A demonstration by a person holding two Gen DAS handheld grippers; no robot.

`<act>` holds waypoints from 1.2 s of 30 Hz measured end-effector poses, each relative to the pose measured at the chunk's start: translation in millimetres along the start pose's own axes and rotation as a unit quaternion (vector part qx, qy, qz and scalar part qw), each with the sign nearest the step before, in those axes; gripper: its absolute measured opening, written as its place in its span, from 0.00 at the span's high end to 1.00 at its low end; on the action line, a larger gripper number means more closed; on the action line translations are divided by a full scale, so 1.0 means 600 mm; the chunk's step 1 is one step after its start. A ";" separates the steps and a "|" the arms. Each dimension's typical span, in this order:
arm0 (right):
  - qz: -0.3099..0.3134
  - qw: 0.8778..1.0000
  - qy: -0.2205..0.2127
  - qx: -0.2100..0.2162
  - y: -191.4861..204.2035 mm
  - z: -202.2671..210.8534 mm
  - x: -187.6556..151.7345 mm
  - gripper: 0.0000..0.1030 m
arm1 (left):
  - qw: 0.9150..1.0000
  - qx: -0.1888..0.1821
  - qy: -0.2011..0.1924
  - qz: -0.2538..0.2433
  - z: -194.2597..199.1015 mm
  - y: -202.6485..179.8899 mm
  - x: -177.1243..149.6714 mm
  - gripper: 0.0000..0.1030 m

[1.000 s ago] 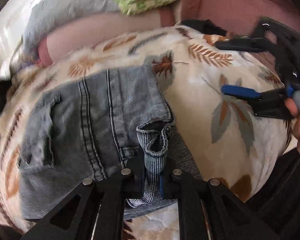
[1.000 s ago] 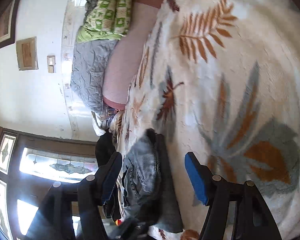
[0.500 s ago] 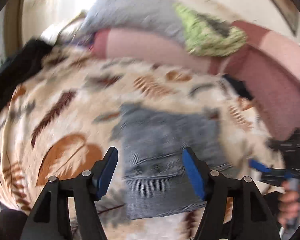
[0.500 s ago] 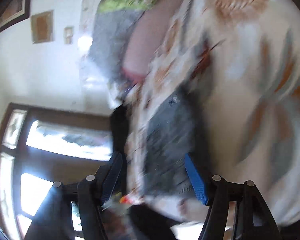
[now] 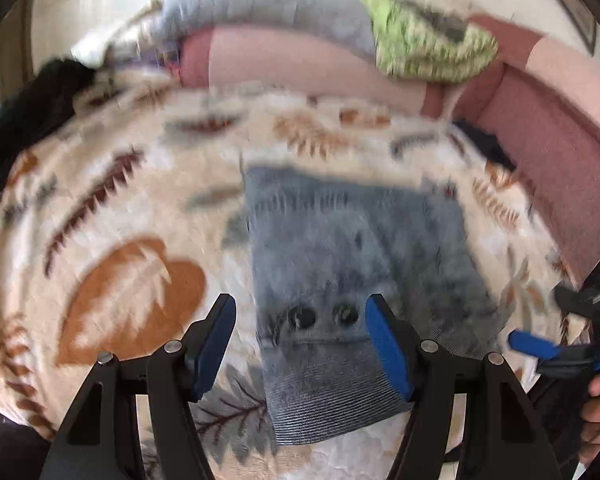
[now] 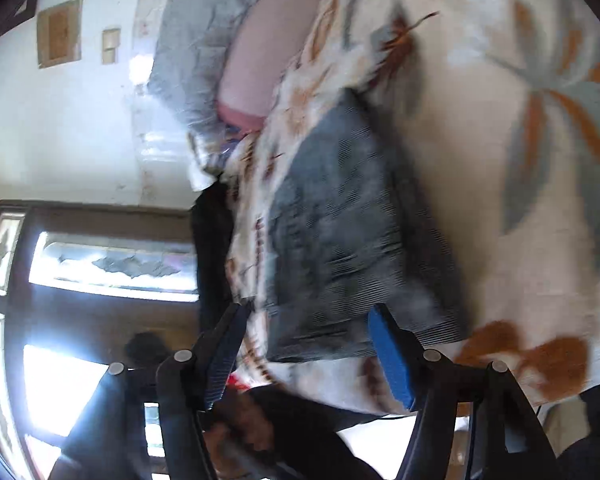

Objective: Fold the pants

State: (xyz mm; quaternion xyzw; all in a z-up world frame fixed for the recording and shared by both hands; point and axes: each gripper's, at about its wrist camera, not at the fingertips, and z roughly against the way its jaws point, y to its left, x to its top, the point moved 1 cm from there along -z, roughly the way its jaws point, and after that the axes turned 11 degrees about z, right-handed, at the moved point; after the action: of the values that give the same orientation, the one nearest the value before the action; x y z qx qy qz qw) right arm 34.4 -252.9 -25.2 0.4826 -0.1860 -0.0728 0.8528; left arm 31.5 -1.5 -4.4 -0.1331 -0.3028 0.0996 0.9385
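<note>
— Where are the pants (image 5: 352, 264) now?

— Folded into a grey-blue denim rectangle, lying flat on the bed's leaf-patterned blanket (image 5: 132, 280); in the left wrist view they sit just ahead of the left gripper (image 5: 300, 340), a little right of centre; two dark round spots show on the near part of the fabric, though the blur keeps me from saying what they are.

— And the left gripper itself?

— Spread wide, blue pads apart; its jaws have just been opening, and nothing is between them; the denim lies below and beyond the fingers, not pinched.

— The right one?

— The right gripper (image 6: 304, 348) also stands spread, with nothing clamped; from its own camera the folded pants (image 6: 340, 208) appear beyond its fingertips, near the blanket's edge; in the left wrist view the same gripper (image 5: 556, 324) shows at the right rim, held by a hand (image 5: 598, 412), off to the side of the pants and clear of them.

— What else is around?

— A pink bolster (image 5: 300, 64) runs along the far side of the bed; a grey pillow (image 5: 260, 4) and a green patterned cloth (image 5: 428, 48) lie on top of it; something black (image 5: 40, 100) sits at the blanket's far left; the right wrist view adds a white wall and a dark-framed window (image 6: 100, 264) with bright panes.
</note>
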 end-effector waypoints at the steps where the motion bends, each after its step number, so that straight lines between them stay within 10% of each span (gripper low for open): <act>1: -0.006 1.000 0.007 -0.014 -0.004 -0.011 -0.005 0.35 | 1.000 0.004 0.011 0.005 -0.017 0.004 -0.007 0.34; 10: -0.061 0.997 -0.028 -0.042 -0.042 -0.030 0.014 0.35 | 1.000 -0.011 0.000 0.019 -0.021 0.021 -0.020 0.29; 12: -0.067 0.996 -0.023 -0.063 -0.056 -0.036 0.023 0.47 | 1.000 -0.013 -0.002 0.021 -0.022 0.024 -0.023 0.28; 14: -0.073 0.994 -0.013 -0.081 -0.072 -0.041 0.023 0.87 | 1.000 -0.016 0.000 0.026 -0.025 0.028 -0.022 0.27; 23: 0.101 0.978 -0.048 -0.175 0.050 0.012 -0.013 0.93 | 0.999 -0.015 0.005 0.028 -0.021 0.034 -0.019 0.23; 30: 0.060 0.982 -0.023 -0.180 -0.034 -0.019 -0.022 0.93 | 0.997 0.017 -0.070 -0.016 0.050 0.005 0.003 0.24; 33: 0.042 0.986 -0.012 -0.162 -0.043 -0.018 -0.019 0.92 | 0.997 0.056 -0.002 -0.062 -0.018 -0.010 -0.021 0.23; 36: 0.024 0.989 -0.012 -0.144 -0.041 0.001 -0.020 0.90 | 0.996 0.059 -0.031 -0.063 -0.017 -0.005 -0.037 0.23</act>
State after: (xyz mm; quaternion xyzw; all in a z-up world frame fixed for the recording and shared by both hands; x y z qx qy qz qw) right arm 24.2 -262.6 -48.8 0.3496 -0.1952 -0.0840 0.9125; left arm 20.0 -12.4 -23.2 -0.0551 -0.3331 0.0618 0.9393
